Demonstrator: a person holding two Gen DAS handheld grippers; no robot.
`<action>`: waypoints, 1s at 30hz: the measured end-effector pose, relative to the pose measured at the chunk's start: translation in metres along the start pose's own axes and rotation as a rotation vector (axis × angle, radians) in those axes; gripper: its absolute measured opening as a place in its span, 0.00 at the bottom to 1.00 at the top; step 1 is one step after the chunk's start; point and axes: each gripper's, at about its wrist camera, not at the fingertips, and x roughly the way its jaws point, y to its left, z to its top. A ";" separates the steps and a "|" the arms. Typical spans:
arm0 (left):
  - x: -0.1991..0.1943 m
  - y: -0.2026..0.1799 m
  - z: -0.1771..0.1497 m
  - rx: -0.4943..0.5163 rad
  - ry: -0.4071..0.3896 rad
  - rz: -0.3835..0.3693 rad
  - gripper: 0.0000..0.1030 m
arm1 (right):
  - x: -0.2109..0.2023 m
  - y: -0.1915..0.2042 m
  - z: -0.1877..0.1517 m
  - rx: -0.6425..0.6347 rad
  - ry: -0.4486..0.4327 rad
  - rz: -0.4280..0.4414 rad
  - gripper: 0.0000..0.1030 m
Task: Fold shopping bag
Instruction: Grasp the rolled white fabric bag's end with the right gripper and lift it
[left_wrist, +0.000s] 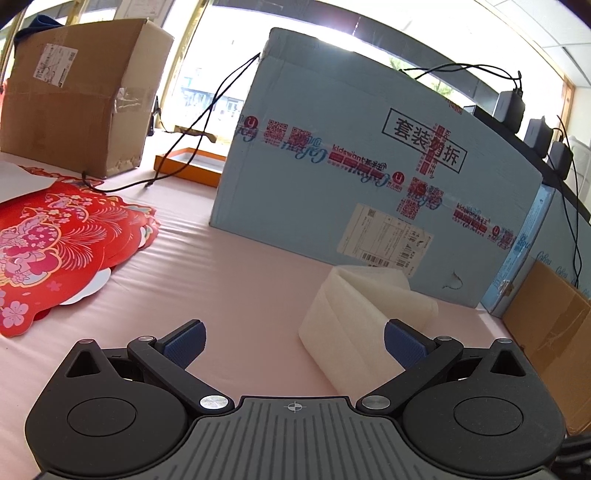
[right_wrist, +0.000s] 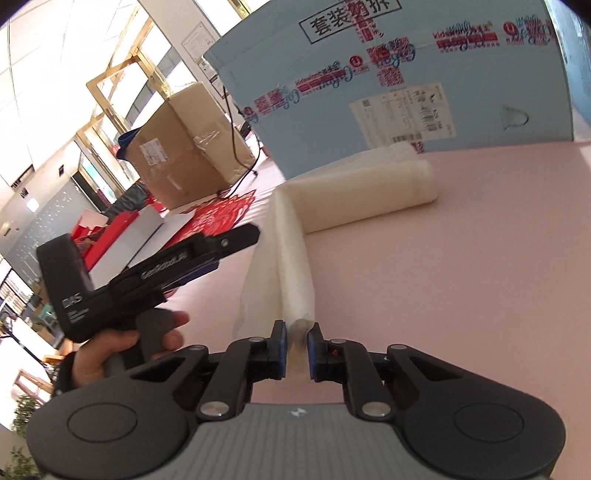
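The white shopping bag (right_wrist: 354, 184) lies folded into a long strip on the pink table cover (right_wrist: 480, 258), its far part doubled over beside the blue box. My right gripper (right_wrist: 296, 345) is shut on the near end of the strip, which rises off the table between the blue pads. In the left wrist view the bag (left_wrist: 354, 317) sits just ahead and right of my left gripper (left_wrist: 293, 345), whose jaws stand wide open with nothing between them. That left gripper (right_wrist: 155, 273) also shows in the right wrist view, held by a hand (right_wrist: 122, 347) left of the strip.
A large light-blue carton (left_wrist: 369, 162) stands right behind the bag. A brown cardboard box (left_wrist: 74, 96) and black cables (left_wrist: 199, 122) are at the back left. Red paper cut-outs (left_wrist: 55, 243) lie on the left. A flat brown carton (left_wrist: 554, 339) sits at the right edge.
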 end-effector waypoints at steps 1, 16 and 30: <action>0.000 -0.001 0.000 0.013 0.004 0.004 1.00 | -0.001 0.001 -0.005 0.019 0.014 0.019 0.12; 0.018 -0.047 -0.027 0.340 0.192 -0.034 1.00 | -0.045 0.019 -0.053 0.011 0.044 -0.062 0.53; 0.011 0.001 -0.007 0.133 0.138 0.072 1.00 | -0.040 0.022 -0.024 -0.042 -0.112 -0.155 0.59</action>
